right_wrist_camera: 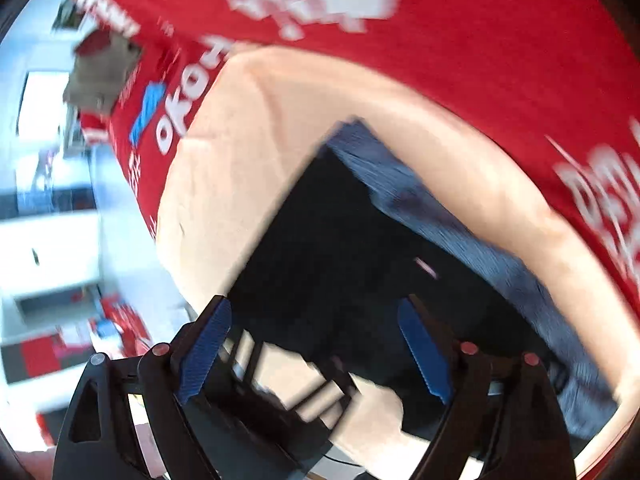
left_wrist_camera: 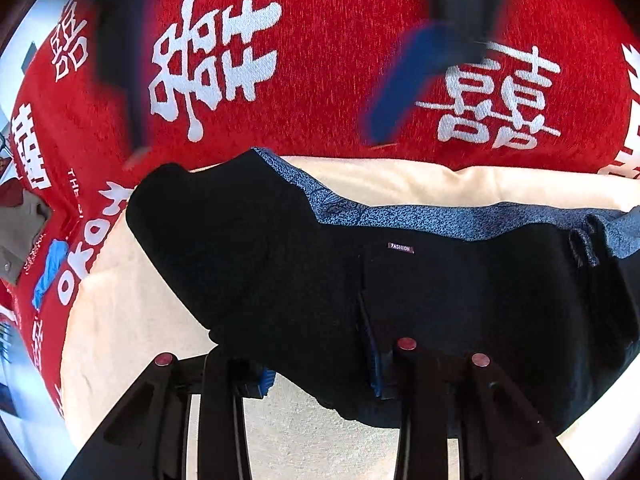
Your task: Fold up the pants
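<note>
Black pants [left_wrist_camera: 280, 264] with a blue patterned waistband lining [left_wrist_camera: 420, 216] and a small "FASHION" label [left_wrist_camera: 400, 247] lie folded on a cream cloth [left_wrist_camera: 132, 320]. My left gripper [left_wrist_camera: 320, 376] is low over the near edge of the pants, its blue pads partly under the black fabric; the jaws stand apart. My right gripper shows blurred at the top of the left wrist view [left_wrist_camera: 400, 88]. In the right wrist view the right gripper [right_wrist_camera: 316, 344] is open and empty above the pants [right_wrist_camera: 340, 248], which lie on the cream cloth [right_wrist_camera: 240, 140].
A red cloth with white characters [left_wrist_camera: 340, 40] covers the table beyond the cream cloth. A grey garment [left_wrist_camera: 20, 236] and a blue scrap [left_wrist_camera: 50, 272] lie at the left. A room with white furniture [right_wrist_camera: 48, 220] shows past the table's left edge.
</note>
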`<state>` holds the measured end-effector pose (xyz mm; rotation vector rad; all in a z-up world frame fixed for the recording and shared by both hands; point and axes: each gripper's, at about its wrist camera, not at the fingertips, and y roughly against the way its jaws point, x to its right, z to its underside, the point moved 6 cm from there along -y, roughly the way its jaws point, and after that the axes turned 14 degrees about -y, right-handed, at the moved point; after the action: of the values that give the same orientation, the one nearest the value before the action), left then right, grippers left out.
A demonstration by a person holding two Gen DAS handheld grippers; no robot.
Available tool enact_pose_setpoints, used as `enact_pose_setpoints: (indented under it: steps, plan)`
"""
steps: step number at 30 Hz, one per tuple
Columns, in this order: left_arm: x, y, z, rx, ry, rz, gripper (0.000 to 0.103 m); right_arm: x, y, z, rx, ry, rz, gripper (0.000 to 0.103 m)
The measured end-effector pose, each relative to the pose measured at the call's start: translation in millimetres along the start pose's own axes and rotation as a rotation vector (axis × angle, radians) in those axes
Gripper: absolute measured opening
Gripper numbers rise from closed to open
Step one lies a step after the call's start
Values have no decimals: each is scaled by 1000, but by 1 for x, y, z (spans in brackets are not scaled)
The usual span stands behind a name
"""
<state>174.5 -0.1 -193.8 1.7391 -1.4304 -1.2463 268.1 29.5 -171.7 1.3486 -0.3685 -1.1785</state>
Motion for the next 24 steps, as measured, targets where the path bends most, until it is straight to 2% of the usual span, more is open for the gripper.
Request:
enact_pose_setpoints:
  steps: [3, 5, 8, 9, 10, 11, 12, 14, 17, 20, 22, 24]
  plan:
    - [0, 1, 3, -1, -8, -12, 37, -30, -34, -10, -108, 46, 55, 88]
    - [1, 3, 3, 0, -9, -21, 37, -36, -52, -13, -137, 70, 125, 88]
    - [5, 5, 1, 3, -20, -36, 37, -36, -81, -16, -228, 87, 212, 88]
    - [6, 5, 0, 1, -23, -40, 37, -32, -86, -15, -237, 86, 243, 83]
    - [7, 5, -1, -6, -23, -37, 37, -30, -88, -15, -236, 94, 267, 71]
    - [7, 4, -1, -21, -17, -30, 37, -27, -89, -14, -227, 106, 278, 39]
    - [9, 7, -3, -16, -13, -18, 37, -26, -86, -16, -202, 117, 289, 18]
    - [15, 20, -10, 19, -46, -22, 37, -23, -68, -14, -125, 123, 263, 18]
    - [29, 42, -25, 58, -80, 2, 37, -10, -32, 2, -29, 108, 148, 17]
    - [46, 68, -43, 101, -98, 38, 37, 7, 1, 16, 31, 51, 14, 17]
    - [61, 86, -56, 130, -116, 64, 37, 32, 33, 35, 90, -16, -98, 17]
    - [80, 103, -68, 157, -132, 97, 37, 53, 56, 49, 133, -64, -174, 18]
